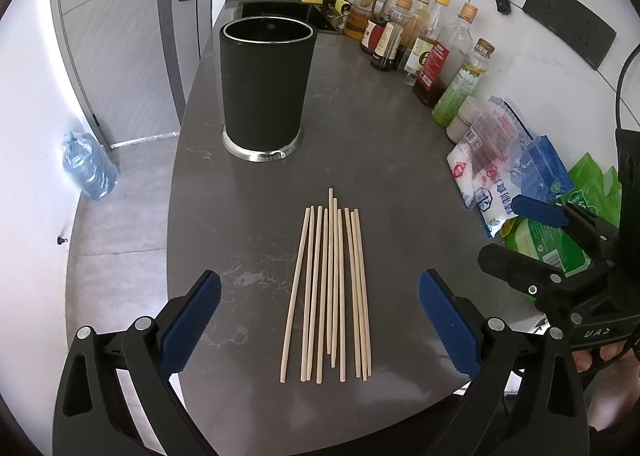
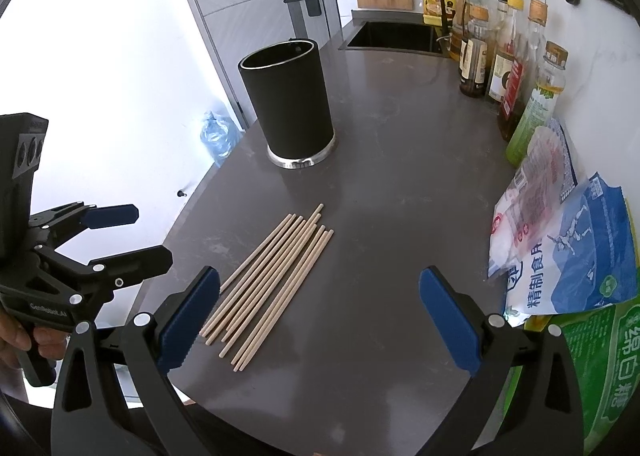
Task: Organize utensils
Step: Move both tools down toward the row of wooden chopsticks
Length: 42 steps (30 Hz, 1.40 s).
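Several pale wooden chopsticks (image 1: 332, 288) lie side by side on the grey counter (image 1: 380, 160), also in the right wrist view (image 2: 272, 288). A black cylindrical holder (image 1: 264, 88) with a steel base stands upright behind them, empty as far as I see; it also shows in the right wrist view (image 2: 286, 104). My left gripper (image 1: 320, 320) is open and empty, its jaws astride the near ends of the chopsticks, above them. My right gripper (image 2: 320, 320) is open and empty, to the right of the chopsticks; it shows in the left wrist view (image 1: 520, 228).
Oil and sauce bottles (image 1: 420, 40) line the back right wall. Bags of salt and sugar (image 2: 560, 256) lie at the right. A sink (image 2: 392, 36) with a black tap is at the far end. The counter's left edge (image 1: 176, 192) drops to the floor.
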{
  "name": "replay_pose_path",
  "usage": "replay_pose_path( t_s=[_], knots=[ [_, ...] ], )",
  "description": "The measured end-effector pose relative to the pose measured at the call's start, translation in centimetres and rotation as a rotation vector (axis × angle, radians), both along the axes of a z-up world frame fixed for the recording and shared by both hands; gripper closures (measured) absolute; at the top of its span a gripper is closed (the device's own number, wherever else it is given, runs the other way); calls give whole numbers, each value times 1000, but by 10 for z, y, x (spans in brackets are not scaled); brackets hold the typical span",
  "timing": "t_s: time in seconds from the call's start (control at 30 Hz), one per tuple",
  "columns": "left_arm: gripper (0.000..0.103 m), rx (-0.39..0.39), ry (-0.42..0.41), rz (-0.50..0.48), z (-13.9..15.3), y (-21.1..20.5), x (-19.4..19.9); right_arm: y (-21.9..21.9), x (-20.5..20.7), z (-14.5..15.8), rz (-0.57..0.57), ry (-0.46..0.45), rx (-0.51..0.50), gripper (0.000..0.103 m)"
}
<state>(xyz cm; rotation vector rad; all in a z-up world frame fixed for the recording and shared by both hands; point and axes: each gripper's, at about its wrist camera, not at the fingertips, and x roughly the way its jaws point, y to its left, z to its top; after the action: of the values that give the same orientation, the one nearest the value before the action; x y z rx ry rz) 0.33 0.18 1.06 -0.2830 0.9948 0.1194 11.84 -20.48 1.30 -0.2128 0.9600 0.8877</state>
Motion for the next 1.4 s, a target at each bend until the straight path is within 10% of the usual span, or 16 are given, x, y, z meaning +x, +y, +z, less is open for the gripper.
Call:
replay_pose_path(
  t_s=[0.6, 0.8, 1.03, 1.4],
  knots=[
    [7, -36, 25, -28, 2, 13, 1, 5, -1, -3, -56, 39, -12, 4],
    [7, -111, 159, -89, -24, 26, 4, 18, 31, -50, -215, 331, -98, 7],
    [7, -152, 207, -138, -37, 44, 0, 31, 46, -95, -284, 596, -79, 22],
    [7, -179, 247, -299, -63, 53, 13, 67, 48, -121, -341, 656, -258, 65]
  ],
)
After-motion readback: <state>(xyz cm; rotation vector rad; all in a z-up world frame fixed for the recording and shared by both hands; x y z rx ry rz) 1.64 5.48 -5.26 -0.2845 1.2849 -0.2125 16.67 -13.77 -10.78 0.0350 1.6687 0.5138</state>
